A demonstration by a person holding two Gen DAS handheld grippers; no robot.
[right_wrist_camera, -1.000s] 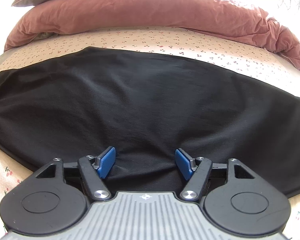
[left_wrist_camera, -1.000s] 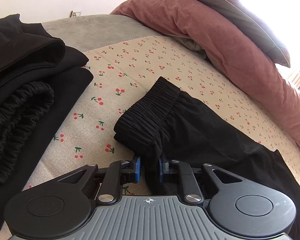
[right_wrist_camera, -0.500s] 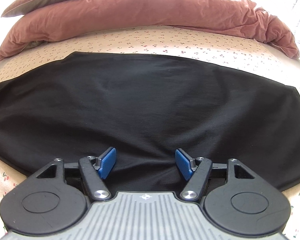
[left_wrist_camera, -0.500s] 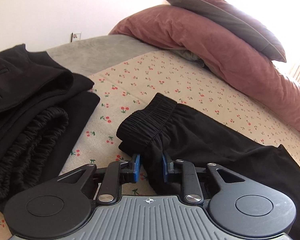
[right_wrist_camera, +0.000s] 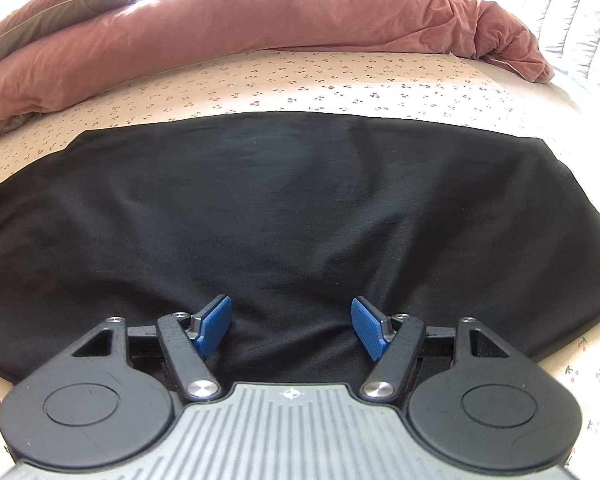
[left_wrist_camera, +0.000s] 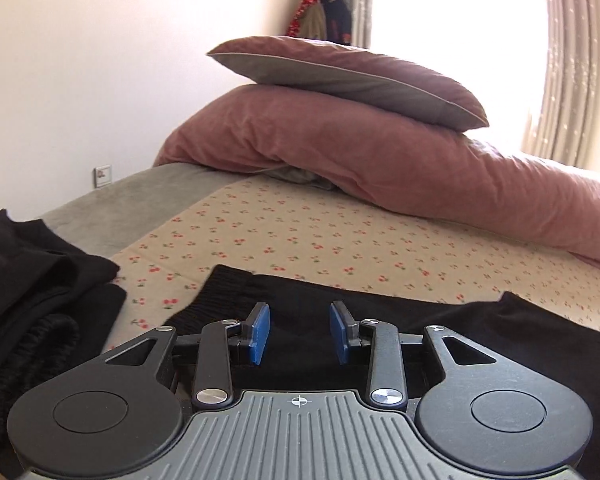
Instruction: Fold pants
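Left gripper (left_wrist_camera: pixel 299 332): jaws just opened, pads clear of pants (left_wrist_camera: pixel 480 332). Right gripper (right_wrist_camera: pixel 291 328): jaws wide, holding nothing, over pants on bed (right_wrist_camera: pixel 340 80).

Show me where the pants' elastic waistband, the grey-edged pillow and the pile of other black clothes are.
Waistband (left_wrist_camera: pixel 220 292), left wrist view: its ribbed gathered fabric.
Pillow (left_wrist_camera: pixel 340 76), left wrist view: its grey underside.
Pile of black clothes (left_wrist_camera: pixel 40 292), left wrist view: its top folded layer.

The black pants (right_wrist_camera: pixel 284 216) lie spread flat and lengthwise across the cherry-print bed sheet (right_wrist_camera: pixel 340 80), lightly creased. Their gathered elastic waistband (left_wrist_camera: pixel 224 292) sits at the left end, the hem at the right, the near edge slightly rumpled.
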